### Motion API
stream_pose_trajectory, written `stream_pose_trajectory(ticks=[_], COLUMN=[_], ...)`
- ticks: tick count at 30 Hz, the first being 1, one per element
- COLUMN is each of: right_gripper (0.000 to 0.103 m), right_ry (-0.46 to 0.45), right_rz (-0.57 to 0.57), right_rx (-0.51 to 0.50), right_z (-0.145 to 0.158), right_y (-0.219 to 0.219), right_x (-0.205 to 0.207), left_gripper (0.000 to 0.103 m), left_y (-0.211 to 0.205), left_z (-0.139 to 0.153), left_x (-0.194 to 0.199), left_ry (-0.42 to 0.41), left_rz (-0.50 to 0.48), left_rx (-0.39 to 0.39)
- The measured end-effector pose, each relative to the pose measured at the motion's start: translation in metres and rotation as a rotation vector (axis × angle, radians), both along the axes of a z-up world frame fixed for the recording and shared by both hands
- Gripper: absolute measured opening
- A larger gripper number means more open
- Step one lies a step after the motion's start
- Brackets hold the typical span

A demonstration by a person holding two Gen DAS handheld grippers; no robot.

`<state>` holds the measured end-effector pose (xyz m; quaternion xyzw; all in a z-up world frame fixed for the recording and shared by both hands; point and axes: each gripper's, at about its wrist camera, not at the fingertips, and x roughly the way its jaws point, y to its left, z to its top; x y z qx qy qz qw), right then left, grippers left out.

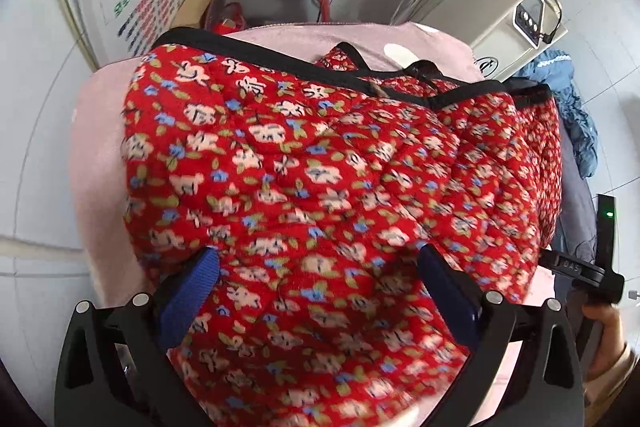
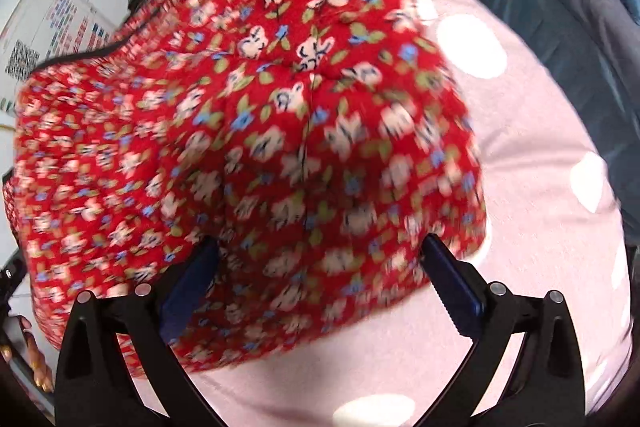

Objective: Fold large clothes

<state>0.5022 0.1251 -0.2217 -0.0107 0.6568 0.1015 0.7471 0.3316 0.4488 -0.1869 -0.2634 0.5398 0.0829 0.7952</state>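
The red floral quilted garment [image 1: 320, 155] is lying in a thick bundle on the pink dotted cover [image 2: 532, 131], its black-trimmed edge toward the far edge — it seems to be already doubled over at least once, though lumpy. The left gripper [image 1: 318, 259] and right gripper [image 2: 320, 251] are both hovering spread wide over the near part, grasping nothing. Squaring and probably another fold are remaining.
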Motion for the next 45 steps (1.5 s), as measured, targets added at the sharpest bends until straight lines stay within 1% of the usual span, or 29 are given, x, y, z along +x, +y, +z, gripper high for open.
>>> stream_pose_trajectory(ticks=[1, 4, 7, 10, 11, 12, 14, 16, 19, 20, 21, 24, 27, 30, 33, 38, 45], right_gripper=[0.098, 0.098, 0.098, 0.098, 0.098, 0.098, 0.098, 0.098, 0.098, 0.098, 0.098, 0.098, 0.098, 0.098, 0.098, 0.098, 0.098], right_ry=[-0.006, -0.016, -0.035, -0.07, -0.082, -0.089, -0.103, -0.113, -0.139, -0.145, -0.152, -0.156, -0.161, -0.182, -0.179, -0.168, -0.197], right_rz=[-0.012, -0.013, 0.045, 0.115, 0.131, 0.141, 0.16, 0.187, 0.218, 0.222, 0.228, 0.248, 0.273, 0.299, 0.293, 0.269, 0.29], right_rx=[0.017, 0.121, 0.148, 0.129, 0.121, 0.116, 0.093, 0.077, 0.058, 0.055, 0.052, 0.055, 0.031, -0.02, -0.054, -0.065, -0.116], right_z=[0.008, 0.034, 0.057, 0.074, 0.08, 0.084, 0.096, 0.107, 0.127, 0.127, 0.13, 0.135, 0.138, 0.139, 0.138, 0.137, 0.141], right_y=[-0.001, 0.003, 0.012, 0.027, 0.031, 0.033, 0.032, 0.034, 0.034, 0.03, 0.033, 0.041, 0.048, 0.054, 0.055, 0.053, 0.061], right_x=[-0.009, -0.042, -0.079, -0.113, -0.124, -0.132, -0.149, -0.161, -0.166, -0.158, -0.16, -0.16, -0.164, -0.168, -0.165, -0.157, -0.153], left_gripper=[0.097, 0.097, 0.097, 0.097, 0.097, 0.097, 0.097, 0.097, 0.097, 0.097, 0.097, 0.097, 0.097, 0.097, 0.097, 0.097, 0.097], left_y=[-0.003, -0.011, -0.02, -0.028, -0.033, -0.038, -0.048, -0.058, -0.076, -0.083, -0.088, -0.102, -0.11, -0.11, -0.106, -0.099, -0.097], left_z=[0.008, 0.03, 0.041, 0.045, 0.046, 0.049, 0.055, 0.065, 0.079, 0.084, 0.087, 0.095, 0.096, 0.093, 0.089, 0.087, 0.084], left_x=[-0.004, -0.019, -0.032, -0.05, -0.056, -0.058, -0.063, -0.067, -0.07, -0.071, -0.073, -0.074, -0.07, -0.068, -0.068, -0.067, -0.066], left_ry=[0.0, -0.009, 0.027, 0.077, 0.114, 0.13, 0.14, 0.137, 0.146, 0.149, 0.153, 0.165, 0.163, 0.186, 0.206, 0.224, 0.216], left_rz=[-0.006, -0.028, -0.016, 0.017, 0.022, 0.012, -0.01, -0.014, -0.042, -0.053, -0.053, -0.056, -0.103, -0.11, -0.093, -0.081, -0.091], left_rx=[0.007, 0.04, 0.044, 0.047, 0.055, 0.059, 0.082, 0.124, 0.168, 0.182, 0.198, 0.28, 0.301, 0.334, 0.345, 0.383, 0.349])
